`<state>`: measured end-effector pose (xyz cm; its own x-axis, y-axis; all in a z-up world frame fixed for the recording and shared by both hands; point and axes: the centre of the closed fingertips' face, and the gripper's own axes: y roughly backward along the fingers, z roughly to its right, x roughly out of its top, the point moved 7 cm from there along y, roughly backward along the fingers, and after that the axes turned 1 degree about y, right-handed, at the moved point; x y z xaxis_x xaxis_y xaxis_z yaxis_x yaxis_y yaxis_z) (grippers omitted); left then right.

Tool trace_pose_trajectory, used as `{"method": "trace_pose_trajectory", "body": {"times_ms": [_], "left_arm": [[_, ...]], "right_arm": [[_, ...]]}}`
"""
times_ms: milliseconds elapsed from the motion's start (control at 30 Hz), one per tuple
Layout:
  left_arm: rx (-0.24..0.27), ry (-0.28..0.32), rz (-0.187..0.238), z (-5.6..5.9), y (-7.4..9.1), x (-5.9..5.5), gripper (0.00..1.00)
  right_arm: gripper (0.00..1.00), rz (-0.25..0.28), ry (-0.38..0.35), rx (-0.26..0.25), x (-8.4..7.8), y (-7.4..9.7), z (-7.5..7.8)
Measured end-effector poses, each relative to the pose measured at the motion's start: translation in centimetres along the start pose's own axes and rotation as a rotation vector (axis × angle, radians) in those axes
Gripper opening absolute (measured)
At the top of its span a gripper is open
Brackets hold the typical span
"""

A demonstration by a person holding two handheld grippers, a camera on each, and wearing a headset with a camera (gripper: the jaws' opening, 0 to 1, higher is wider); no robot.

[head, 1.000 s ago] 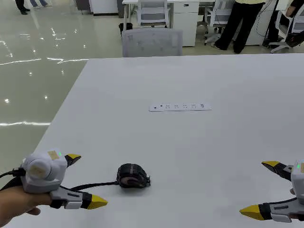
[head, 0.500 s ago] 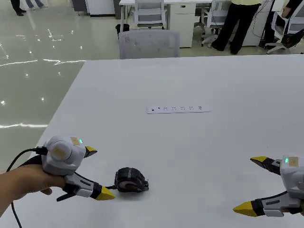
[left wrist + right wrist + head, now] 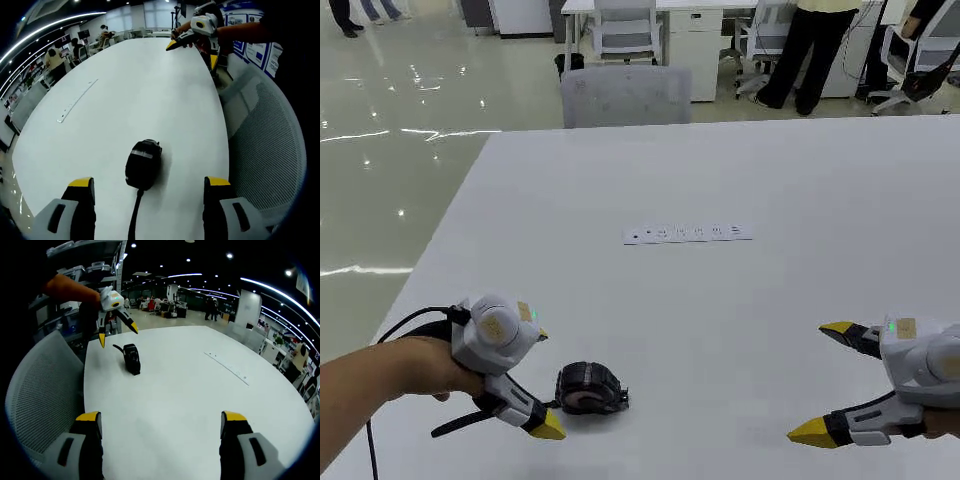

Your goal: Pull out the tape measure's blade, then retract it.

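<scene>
White table [image 3: 770, 300] with tape measure [image 3: 590, 388]; glossy office floor [image 3: 390, 150] beyond.

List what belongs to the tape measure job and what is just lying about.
Job: tape measure; left gripper; right gripper.
Lying about: power strip; chair.

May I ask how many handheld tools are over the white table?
2. The left tool is near-left, open, facing the tape measure; the right tool is near-right, open, well apart from it.
</scene>
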<state>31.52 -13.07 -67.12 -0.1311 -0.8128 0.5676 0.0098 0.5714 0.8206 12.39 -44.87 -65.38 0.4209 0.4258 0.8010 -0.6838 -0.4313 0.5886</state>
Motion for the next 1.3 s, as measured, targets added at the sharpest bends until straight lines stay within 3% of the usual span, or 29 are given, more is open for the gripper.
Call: {"method": "trace_pose_trajectory", "body": {"times_ms": [133,233,367,567,733,867,1000,1300], "left_arm": [[-0.003,-0.030,0.005,-0.6,-0.5,0.8,0.82],[-0.009,-0.032,-0.004,-1.2,-1.0,1.2,0.81],[-0.040,-0.023,-0.014,-1.1,-1.8,1.7,0.81],[-0.064,-0.059,-0.051,-1.3,-3.0,1.9,0.81],[-0.061,-0.092,-0.065,-1.6,-3.7,2.0,0.74],[-0.080,-0.110,-0.084,-1.6,-4.1,1.9,0.74],[-0.083,-0.100,-0.095,-1.5,-4.6,2.0,0.66],[-0.094,-0.153,-0.117,-1.0,-5.4,1.9,0.53]], "right_arm": [[1.00,0.000,0.012,0.012,0.4,-0.6,0.2],[1.00,-0.035,0.036,0.042,0.0,-1.7,0.3],[1.00,-0.050,0.032,0.065,0.0,-2.9,0.5],[0.99,-0.053,0.083,0.090,0.9,-4.1,0.9],[0.97,-0.051,0.157,0.135,1.5,-5.2,0.8],[0.95,-0.035,0.163,0.150,2.2,-5.8,1.1],[0.93,-0.036,0.160,0.150,2.7,-6.4,1.4],[0.91,-0.036,0.168,0.176,3.5,-7.6,1.1]]}}
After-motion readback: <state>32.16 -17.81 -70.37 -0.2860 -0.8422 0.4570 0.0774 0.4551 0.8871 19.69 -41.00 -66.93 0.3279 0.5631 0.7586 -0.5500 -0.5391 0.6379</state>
